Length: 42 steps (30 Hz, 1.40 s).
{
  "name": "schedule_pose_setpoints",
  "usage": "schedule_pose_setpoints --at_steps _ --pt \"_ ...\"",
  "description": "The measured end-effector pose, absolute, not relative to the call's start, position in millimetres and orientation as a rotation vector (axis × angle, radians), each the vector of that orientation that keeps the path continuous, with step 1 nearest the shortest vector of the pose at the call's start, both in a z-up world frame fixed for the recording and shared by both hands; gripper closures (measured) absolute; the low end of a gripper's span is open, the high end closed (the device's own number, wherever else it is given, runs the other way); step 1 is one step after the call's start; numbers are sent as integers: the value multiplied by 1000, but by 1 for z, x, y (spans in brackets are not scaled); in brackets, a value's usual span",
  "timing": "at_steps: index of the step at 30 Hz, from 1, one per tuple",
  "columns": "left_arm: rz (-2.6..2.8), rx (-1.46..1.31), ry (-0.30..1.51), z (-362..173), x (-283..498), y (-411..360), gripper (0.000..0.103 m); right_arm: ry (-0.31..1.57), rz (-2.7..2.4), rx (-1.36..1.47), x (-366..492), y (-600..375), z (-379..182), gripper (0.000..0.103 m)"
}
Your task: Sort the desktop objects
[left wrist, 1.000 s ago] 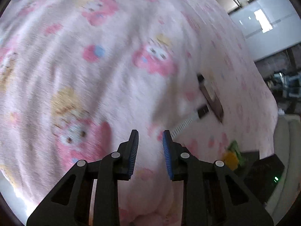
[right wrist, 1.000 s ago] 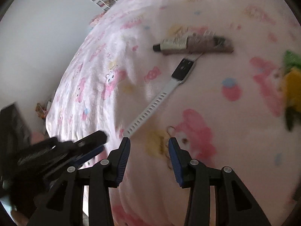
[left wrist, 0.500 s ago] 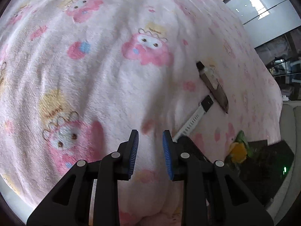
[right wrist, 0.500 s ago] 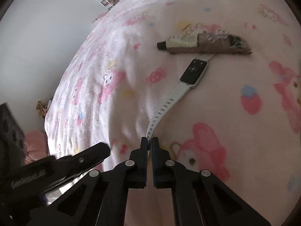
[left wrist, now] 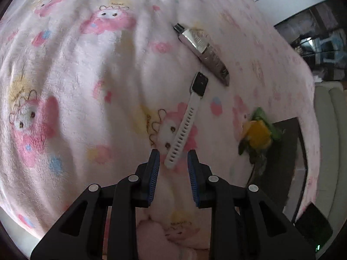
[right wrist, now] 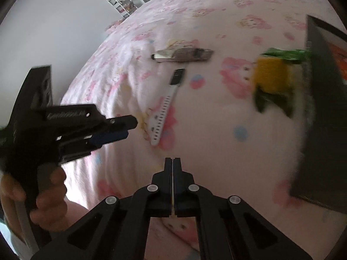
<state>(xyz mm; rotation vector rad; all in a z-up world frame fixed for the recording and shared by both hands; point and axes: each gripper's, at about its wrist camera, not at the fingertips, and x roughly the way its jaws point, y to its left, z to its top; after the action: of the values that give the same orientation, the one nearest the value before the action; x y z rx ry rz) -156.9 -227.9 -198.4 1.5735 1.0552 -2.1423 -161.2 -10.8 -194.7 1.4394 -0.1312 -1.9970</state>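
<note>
A smartwatch with a white strap (left wrist: 186,121) lies flat on the pink cartoon blanket (left wrist: 76,75); it also shows in the right wrist view (right wrist: 164,108). Beyond it lies a brown and white tube (left wrist: 202,52), seen too in the right wrist view (right wrist: 182,55). A yellow and green toy flower (left wrist: 259,133) sits at the right, also in the right wrist view (right wrist: 275,80). My left gripper (left wrist: 173,161) is open, the strap's near end between its tips. My right gripper (right wrist: 172,164) is shut and empty, short of the watch.
A dark box (right wrist: 321,112) stands at the right beside the flower; it shows in the left wrist view (left wrist: 288,164). A black device with a green light (left wrist: 312,231) lies past the blanket's edge. A white shelf (right wrist: 123,2) stands far off.
My right gripper shut, then pulled back from the strap's end. My left gripper swung right and now lines up on the watch strap, still open.
</note>
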Motion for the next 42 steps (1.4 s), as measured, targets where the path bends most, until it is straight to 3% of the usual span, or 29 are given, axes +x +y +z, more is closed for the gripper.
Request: schedule_pose_setpoints --at_steps 7,12,17,22,26,28,37,42 --pt "-1951 1657 1333 -235 -152 -240 74 -155 -1974 1450 -168 -6 -197 103" --pt "-2029 1545 1314 -223 -158 -243 74 -163 -1942 1429 -182 -35 -195 103" --pt "-1990 1580 1420 -243 -165 -245 76 -108 -1914 1495 -197 -61 -210 101" --pt "-1952 1599 1450 -254 -165 -251 76 -88 -1897 1562 -209 -72 -235 93" --pt "-1992 1656 1344 -251 -169 -241 94 -140 -1867 1589 -213 -74 -251 92" --pt "-2002 1659 1325 -249 -168 -239 98 -172 -1869 1584 -212 -71 -250 92" --pt "-2103 1810 1350 -230 -150 -196 103 -94 -1956 1555 -186 -20 -224 92" --pt "-2160 1747 1337 -210 -144 -200 103 -57 -2031 1553 -180 8 -216 92"
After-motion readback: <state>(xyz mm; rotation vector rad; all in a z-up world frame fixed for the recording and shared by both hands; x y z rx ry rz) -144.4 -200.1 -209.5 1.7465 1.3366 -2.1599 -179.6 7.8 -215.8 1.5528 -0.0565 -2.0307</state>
